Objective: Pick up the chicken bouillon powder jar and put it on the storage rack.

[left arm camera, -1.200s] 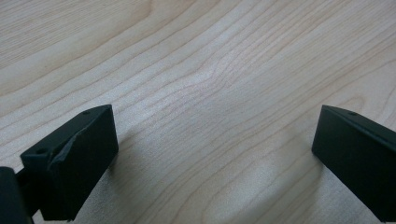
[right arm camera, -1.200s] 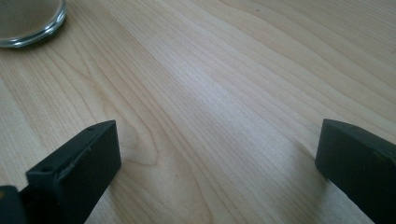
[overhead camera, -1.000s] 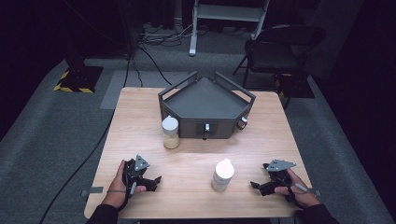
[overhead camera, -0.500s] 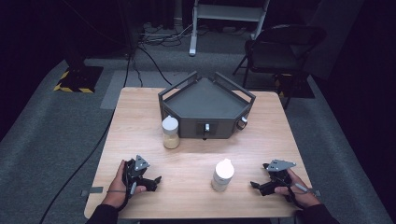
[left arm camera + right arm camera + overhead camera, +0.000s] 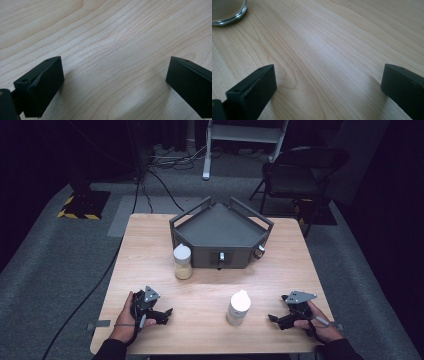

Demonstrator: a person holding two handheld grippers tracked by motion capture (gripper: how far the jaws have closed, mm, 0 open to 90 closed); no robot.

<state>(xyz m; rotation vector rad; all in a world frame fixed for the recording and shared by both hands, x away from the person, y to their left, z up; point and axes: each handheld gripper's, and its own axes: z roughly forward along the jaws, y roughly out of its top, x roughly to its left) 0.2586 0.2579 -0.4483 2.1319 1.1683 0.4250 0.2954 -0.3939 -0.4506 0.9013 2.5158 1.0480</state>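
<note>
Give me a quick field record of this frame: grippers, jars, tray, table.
left gripper: open, resting low on the table near its front left, nothing between the jaws
right gripper: open, near the front right, nothing between the jaws
white jar: upright, front centre, nearest the right gripper, not touched
tan-filled jar: upright with white lid, just in front of the tray's left corner
tray: dark grey, angular, at the back centre, nothing visible in it
table: light wood
</note>
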